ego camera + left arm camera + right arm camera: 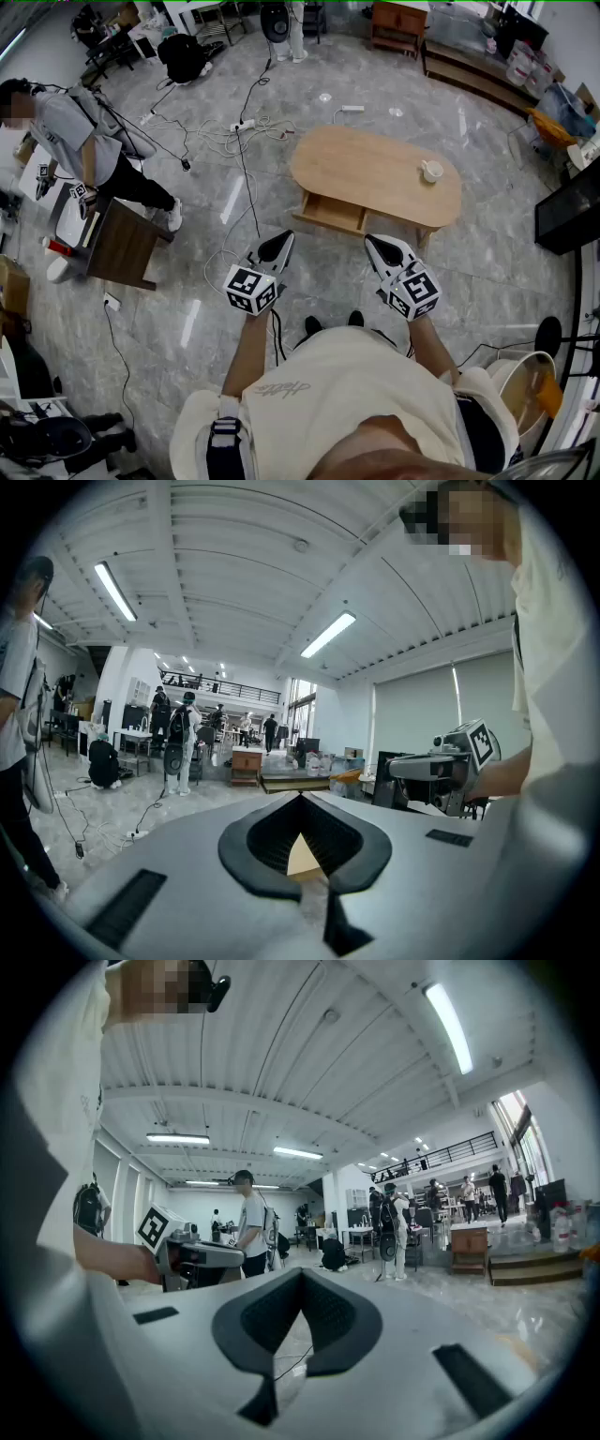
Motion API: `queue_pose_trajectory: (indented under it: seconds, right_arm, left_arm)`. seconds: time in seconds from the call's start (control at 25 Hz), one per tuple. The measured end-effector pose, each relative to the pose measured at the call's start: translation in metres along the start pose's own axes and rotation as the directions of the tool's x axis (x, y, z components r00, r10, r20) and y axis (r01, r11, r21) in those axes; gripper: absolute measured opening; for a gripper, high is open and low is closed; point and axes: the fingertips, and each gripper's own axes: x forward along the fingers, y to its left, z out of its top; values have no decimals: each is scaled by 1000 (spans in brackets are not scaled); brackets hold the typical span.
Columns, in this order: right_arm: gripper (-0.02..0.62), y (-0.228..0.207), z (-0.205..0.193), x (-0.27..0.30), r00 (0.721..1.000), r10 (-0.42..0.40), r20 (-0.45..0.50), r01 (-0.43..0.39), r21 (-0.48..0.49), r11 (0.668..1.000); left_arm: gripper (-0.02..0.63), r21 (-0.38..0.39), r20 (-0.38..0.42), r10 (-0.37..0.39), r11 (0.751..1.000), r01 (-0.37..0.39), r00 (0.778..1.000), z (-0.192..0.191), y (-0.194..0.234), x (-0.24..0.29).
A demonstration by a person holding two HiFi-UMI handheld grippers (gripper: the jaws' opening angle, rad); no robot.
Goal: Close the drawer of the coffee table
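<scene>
On coffee table [370,167]: cup [431,171] (drawer [330,215] open, cables [217,139] beyond).

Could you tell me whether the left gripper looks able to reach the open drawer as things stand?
Probably yes: the left gripper hangs just short of the drawer, nothing stands between them, though a step forward seems needed.

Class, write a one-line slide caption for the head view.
Left hand-held gripper and right hand-held gripper, both shut, point toward the wooden coffee table, its drawer open, a cup on top.
</scene>
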Motion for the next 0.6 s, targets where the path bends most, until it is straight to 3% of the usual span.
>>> queue_pose_trajectory:
  seconds: [0.6]
  right_arm:
    - [-6, 5, 4, 28, 996, -73, 56, 66, 109, 992]
  left_arm:
    - [3, -23, 20, -37, 999, 38, 999, 2, 34, -25]
